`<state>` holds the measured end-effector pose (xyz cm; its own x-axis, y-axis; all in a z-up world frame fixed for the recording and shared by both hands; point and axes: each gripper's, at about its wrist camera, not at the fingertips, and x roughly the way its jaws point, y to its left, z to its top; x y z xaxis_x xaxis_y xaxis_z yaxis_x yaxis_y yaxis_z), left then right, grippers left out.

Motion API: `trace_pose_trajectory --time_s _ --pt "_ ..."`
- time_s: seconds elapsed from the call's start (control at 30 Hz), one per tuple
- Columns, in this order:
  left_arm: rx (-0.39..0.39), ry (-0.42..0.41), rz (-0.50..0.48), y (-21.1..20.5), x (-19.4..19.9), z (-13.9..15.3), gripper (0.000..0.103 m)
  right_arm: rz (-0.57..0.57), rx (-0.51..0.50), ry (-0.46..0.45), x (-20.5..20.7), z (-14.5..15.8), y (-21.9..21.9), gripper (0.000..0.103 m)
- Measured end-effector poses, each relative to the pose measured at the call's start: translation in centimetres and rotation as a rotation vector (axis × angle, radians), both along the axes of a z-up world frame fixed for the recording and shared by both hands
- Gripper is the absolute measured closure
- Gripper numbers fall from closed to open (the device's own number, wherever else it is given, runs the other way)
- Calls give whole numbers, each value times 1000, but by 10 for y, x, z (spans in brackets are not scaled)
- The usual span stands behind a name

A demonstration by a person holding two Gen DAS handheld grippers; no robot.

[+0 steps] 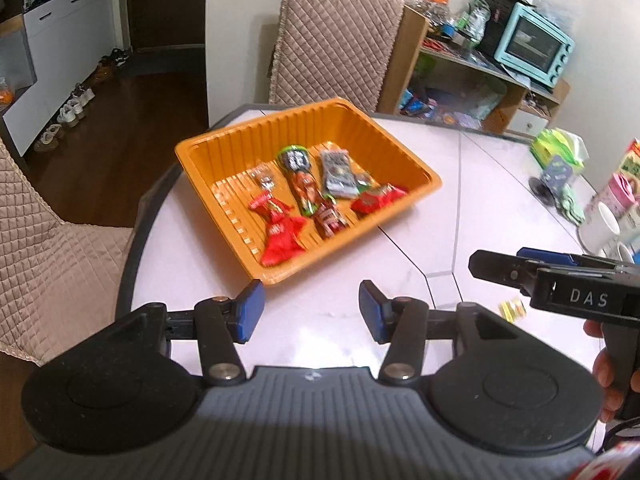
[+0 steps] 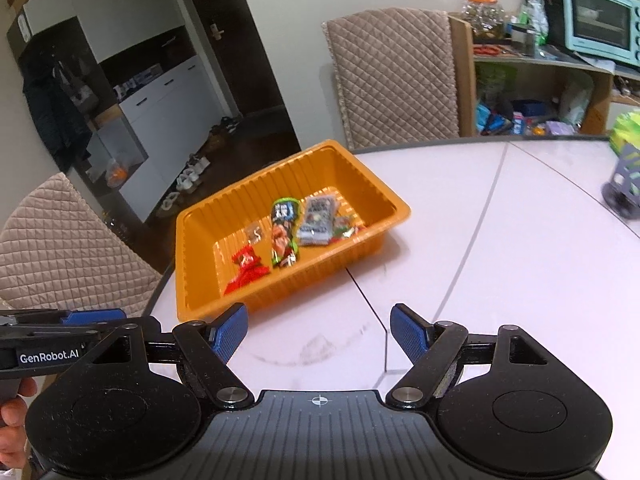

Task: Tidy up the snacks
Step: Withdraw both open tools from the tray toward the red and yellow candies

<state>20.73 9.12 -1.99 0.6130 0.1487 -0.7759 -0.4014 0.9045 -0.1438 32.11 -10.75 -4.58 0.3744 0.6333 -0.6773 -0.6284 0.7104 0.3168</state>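
- Left gripper (image 1: 311, 311): jaws are parted a moderate way, blue pads (image 1: 251, 309) facing each other with just bare white table (image 1: 420, 208) between them. Nothing held, nothing touched. It hangs above the tabletop, aimed down toward the near edge of the orange tray (image 1: 400, 136).
- Right gripper (image 2: 319, 334): spread noticeably wider than the left one, and empty too. Only table surface shows through the gap, and its pads (image 2: 408, 334) aren't pressing on anything.
- From the left camera you can see the right gripper coming in from the right edge, with a hand (image 1: 612, 372) wrapped round its handle. From the right camera the left one pokes in at the lower left.
- The snacks are already sitting inside the tray: a red wrapper (image 1: 280, 236) at the near left, a long green-topped pack (image 1: 302, 178) in the middle, a grey pack (image 1: 339, 174) just beside it, another red one (image 1: 378, 200) at the right, a small dark red one (image 1: 329, 220) in front, and a little clear-wrapped bit (image 1: 262, 176) toward the back left.
- One small yellow candy (image 1: 512, 308) lies on the table outside the tray, under the right gripper's fingers in the left view. Kind of blurry, can't tell what it is exactly.
- The tray is near the table's left edge, in front of a quilted chair (image 1: 336, 36).
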Motion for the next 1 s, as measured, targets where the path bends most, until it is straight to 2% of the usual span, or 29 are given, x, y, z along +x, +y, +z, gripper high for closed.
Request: trace_pose_trajectory --time_s 0.53,1.0 --pt "-39 56 -112 -57 -30 -20 50 -72 -53 50 -46 -12 -68 25" --pt "-42 82 -255 -106 -27 -36 50 -157 -91 93 -67 -27 -111 25"
